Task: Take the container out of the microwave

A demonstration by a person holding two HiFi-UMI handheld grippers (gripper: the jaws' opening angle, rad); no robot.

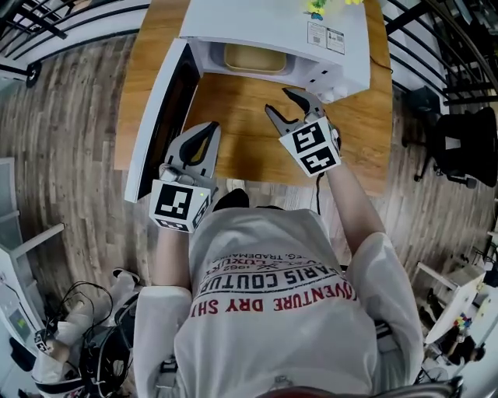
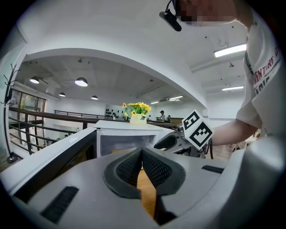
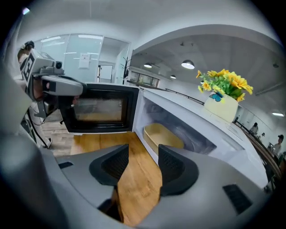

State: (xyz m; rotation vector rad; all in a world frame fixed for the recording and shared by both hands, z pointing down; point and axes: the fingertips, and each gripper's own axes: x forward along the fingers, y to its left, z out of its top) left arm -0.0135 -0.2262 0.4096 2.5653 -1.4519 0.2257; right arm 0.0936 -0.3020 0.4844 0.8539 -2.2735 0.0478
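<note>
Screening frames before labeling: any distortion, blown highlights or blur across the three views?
Head view: strong fisheye bows the floor planks, the light is even, and the container inside the microwave is sharp. Left gripper view: dark round vignette, with the ceiling lamps blown out. Right gripper view: same vignette and bowed lines, with the container well lit and clear.

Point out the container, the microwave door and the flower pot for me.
container (image 3: pixel 163 137), right gripper view, its inner floor.
microwave door (image 3: pixel 99 109), right gripper view, its glass window.
flower pot (image 3: pixel 221 108), right gripper view, its front wall.
</note>
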